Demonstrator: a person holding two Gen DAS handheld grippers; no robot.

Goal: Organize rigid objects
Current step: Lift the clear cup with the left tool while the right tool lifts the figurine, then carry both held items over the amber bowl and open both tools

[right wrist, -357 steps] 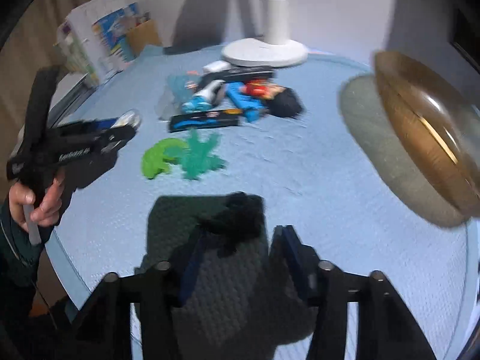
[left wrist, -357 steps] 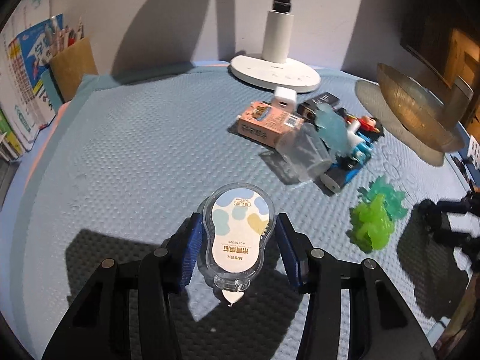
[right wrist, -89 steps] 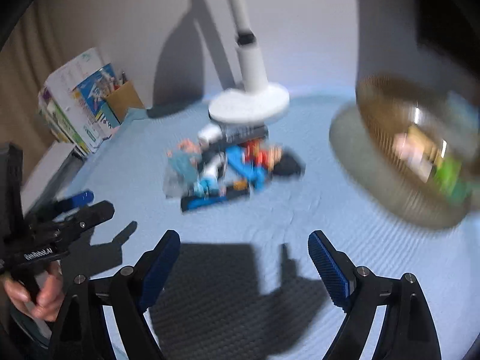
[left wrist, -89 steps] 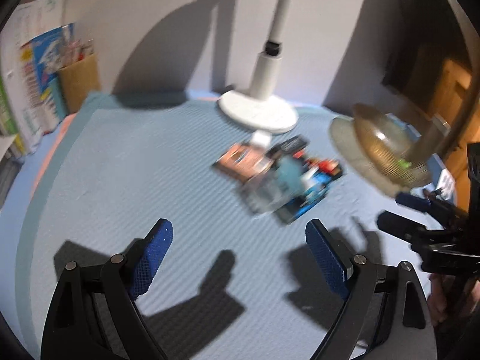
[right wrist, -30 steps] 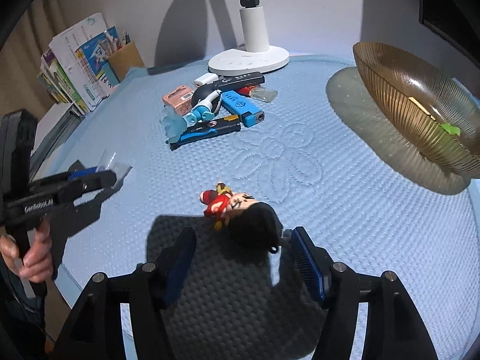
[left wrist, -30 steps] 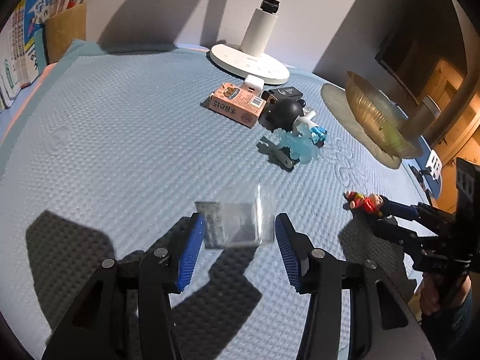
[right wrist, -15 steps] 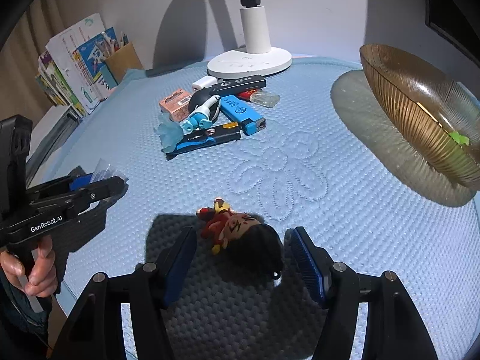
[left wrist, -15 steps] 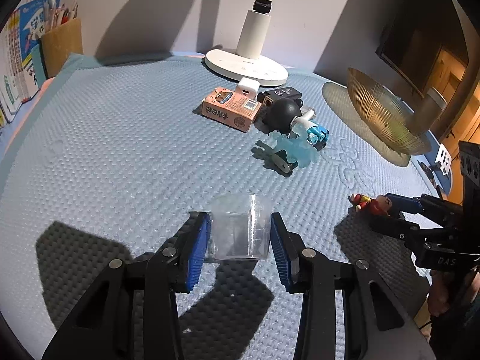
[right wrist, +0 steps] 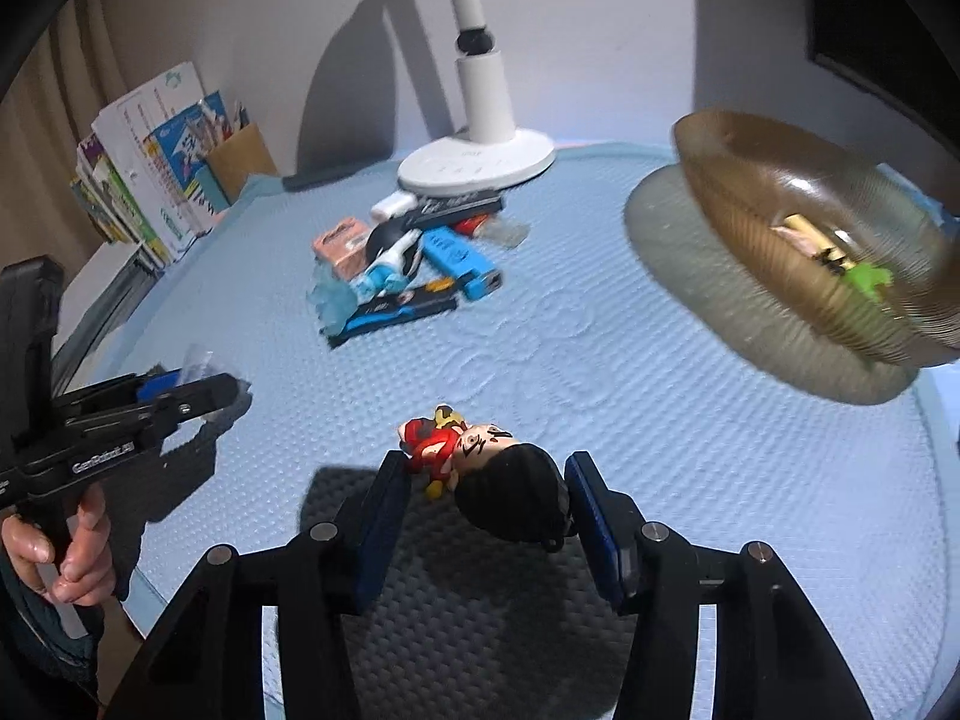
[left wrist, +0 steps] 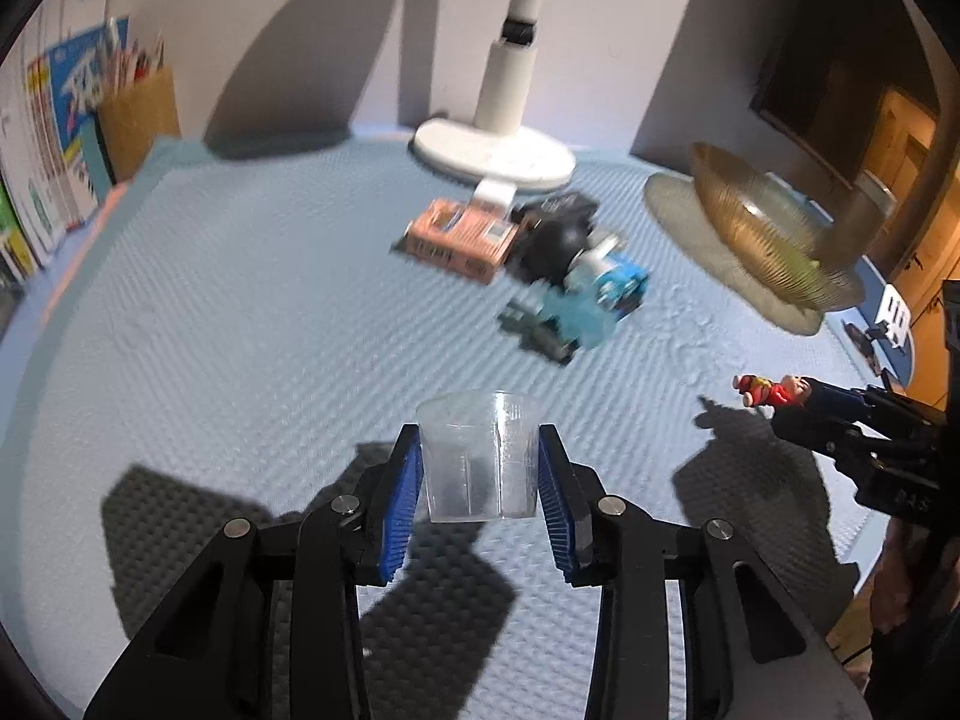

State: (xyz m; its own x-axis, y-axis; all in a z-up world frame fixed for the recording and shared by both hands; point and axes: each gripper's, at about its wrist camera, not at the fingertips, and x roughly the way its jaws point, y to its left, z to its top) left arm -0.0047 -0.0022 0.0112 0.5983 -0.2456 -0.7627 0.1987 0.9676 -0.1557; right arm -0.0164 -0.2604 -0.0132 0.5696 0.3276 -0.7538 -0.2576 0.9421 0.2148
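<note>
A clear plastic cup [left wrist: 480, 462] stands upright between the blue pads of my left gripper [left wrist: 480, 450], which is shut on it just above the blue mat. A small figurine [right wrist: 510, 492] with a black head and red body lies across my right gripper [right wrist: 483, 465]. Its jaws are closing, both pads touch the figurine, and it hangs off the mat. The left wrist view shows the figurine [left wrist: 768, 390] at the tip of the right gripper [left wrist: 804, 402]. The left gripper [right wrist: 198, 390] appears at the left of the right wrist view, held by a hand.
An amber ribbed bowl [right wrist: 750, 228] holding small green and yellow items sits at the right. A pile [right wrist: 414, 276] of an orange box, blue and black objects lies mid-mat before the white lamp base [right wrist: 474, 165]. Books [right wrist: 150, 180] and a pen box [left wrist: 138, 120] line the left edge.
The left jaws narrowed onto the cup, which went from lying flat to upright and lifted. The right jaws closed in on the figurine and it rose off the mat.
</note>
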